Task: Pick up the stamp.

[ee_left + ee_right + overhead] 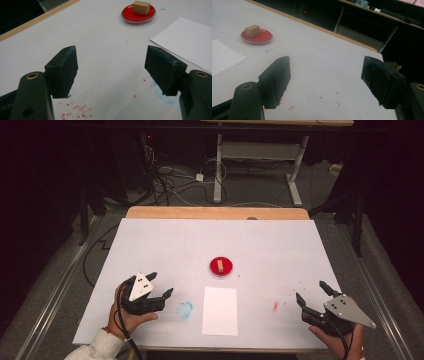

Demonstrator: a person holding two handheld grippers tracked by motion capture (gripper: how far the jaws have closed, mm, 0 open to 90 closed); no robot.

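Observation:
A small wooden block (220,265) stands in a round red dish (221,268) near the middle of the white table (165,245). The block (141,7) and dish (138,15) lie ahead of the left jaws, and the block (252,31) and dish (256,36) lie to the far left of the right jaws. A white sheet of paper (220,310) lies in front of the dish. My left gripper (160,284) hovers open at the front left, nothing between its jaws. My right gripper (311,291) is open at the front right, also holding nothing.
A blue smear (185,309) marks the table just right of the left gripper, and red specks (275,306) lie left of the right gripper. The table's wooden far edge (215,212) borders dark floor with cables and a desk frame (257,165).

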